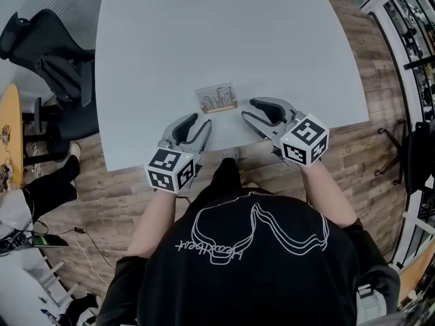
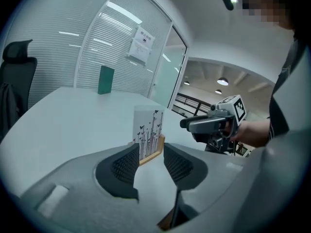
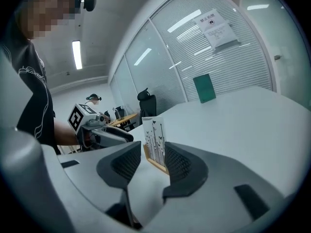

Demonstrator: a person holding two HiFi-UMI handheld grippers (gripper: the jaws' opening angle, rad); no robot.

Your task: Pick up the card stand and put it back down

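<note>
Two grippers sit low over the near edge of the white table (image 1: 204, 32), both with jaws spread wide and nothing between the pads. The left gripper (image 1: 198, 121) lies near-left of the card stand (image 1: 216, 98). The right gripper (image 1: 249, 110) lies just to the stand's right. Neither touches it.

The card stand rests upright on the table, near the near edge, between the two grippers and slightly beyond their tips. It consists of a low wooden base carrying a white card printed with thin dark stems. Each gripper view shows the stand centred in the gap ahead of its own jaws.

Judgement: the stand is either awaiting pick-up or already set back down; the pictures do not settle which.

For a clean pick-up:
1. Use one gripper only; hold the other clear.
2. Advance until the pads flank the wooden base, not the thin card.
3. Close squarely on the base.
4. Lift vertically, keeping the card upright.
5. Lower until the base sits flat, then open the jaws.
</note>
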